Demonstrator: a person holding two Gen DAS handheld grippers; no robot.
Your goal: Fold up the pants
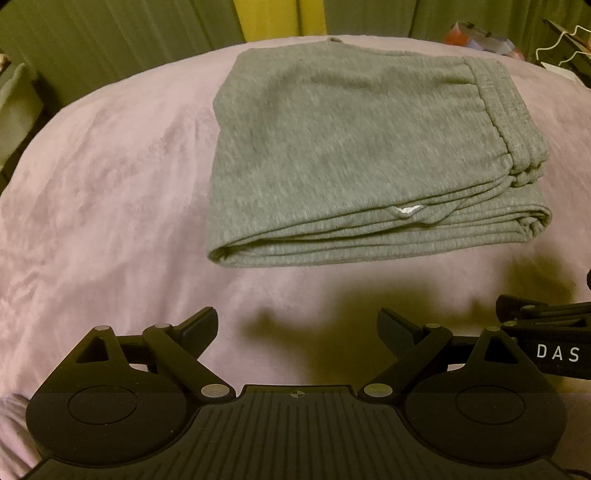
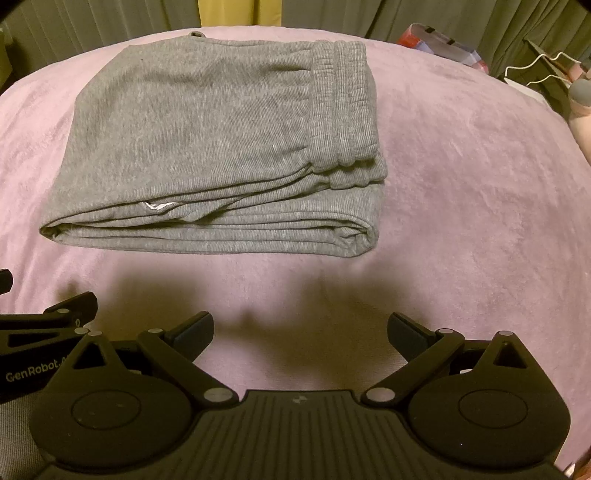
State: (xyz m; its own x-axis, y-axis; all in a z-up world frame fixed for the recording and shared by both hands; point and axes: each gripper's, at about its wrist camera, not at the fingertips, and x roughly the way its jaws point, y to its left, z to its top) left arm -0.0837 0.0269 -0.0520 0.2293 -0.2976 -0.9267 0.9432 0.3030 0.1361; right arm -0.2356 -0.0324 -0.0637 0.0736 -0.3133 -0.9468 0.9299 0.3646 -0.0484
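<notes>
The grey pants [image 1: 354, 147] lie folded into a compact, several-layer rectangle on the pink blanket [image 1: 110, 184], which seems to cover a bed. Their ribbed waistband [image 2: 343, 110] sits on top along the right edge, a small white tag [image 2: 157, 206] peeks from the layers of the near edge, and the rounded fold faces us. We judge the folding essentially done: the layers stack evenly and no leg trails loose. Short of the pants' near edge, well apart from the cloth, we hold the left gripper [image 1: 295, 325] and the right gripper [image 2: 301, 328] side by side, each with jaws spread wide and nothing between them, which suits a finished job, hands clear so the stack is not disturbed. Bare blanket lies all round the pants, broad to their left and right and narrower behind them, so there is room to slide or lift the bundle without snagging. Beyond the pants' far edge hang green curtains [image 2: 406, 18], and past their right side, off the blanket, sits some clutter we cannot make out clearly.
</notes>
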